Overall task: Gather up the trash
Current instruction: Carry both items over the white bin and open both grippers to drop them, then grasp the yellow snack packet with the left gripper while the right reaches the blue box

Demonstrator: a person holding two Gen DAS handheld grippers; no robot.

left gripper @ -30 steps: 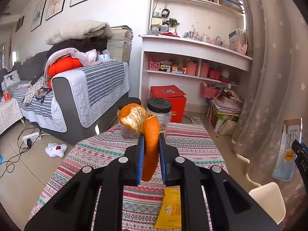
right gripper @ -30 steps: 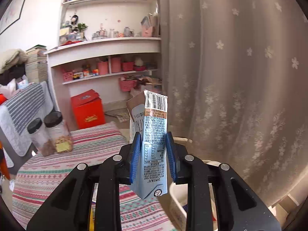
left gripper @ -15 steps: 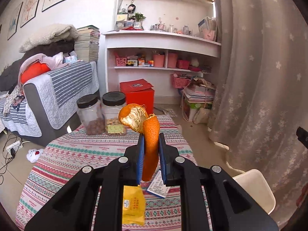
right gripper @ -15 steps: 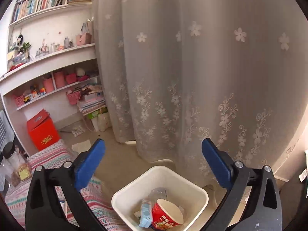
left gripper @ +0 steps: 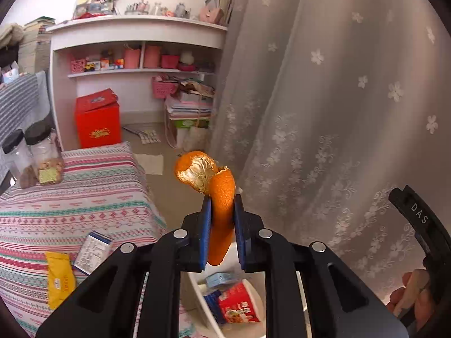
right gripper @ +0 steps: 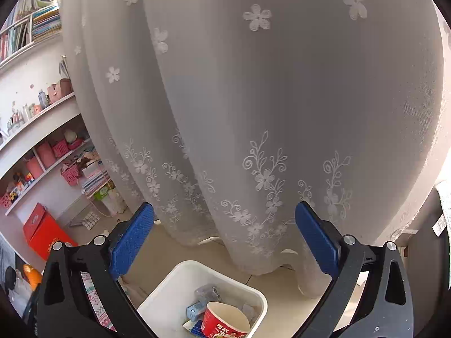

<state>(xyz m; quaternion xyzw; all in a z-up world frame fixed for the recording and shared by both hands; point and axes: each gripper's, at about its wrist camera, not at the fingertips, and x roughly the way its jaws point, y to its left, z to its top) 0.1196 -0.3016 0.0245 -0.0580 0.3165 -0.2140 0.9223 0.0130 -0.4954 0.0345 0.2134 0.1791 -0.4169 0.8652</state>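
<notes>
My left gripper is shut on an orange peel and holds it in the air above the white trash bin, whose inside shows below the jaws. My right gripper is open and empty, above the same white bin. The bin holds a red paper cup, a small blue carton and clear wrapping. On the striped tablecloth lie a yellow packet and a white and blue box.
A flowered sheer curtain hangs just behind the bin. Two black-lidded jars stand at the table's far left. A red box and white shelves stand beyond. The other handle shows at right.
My right gripper opened and dropped the carton into the bin, then stayed over it. My left gripper swung right from the table to above the bin, still gripping the peel.
</notes>
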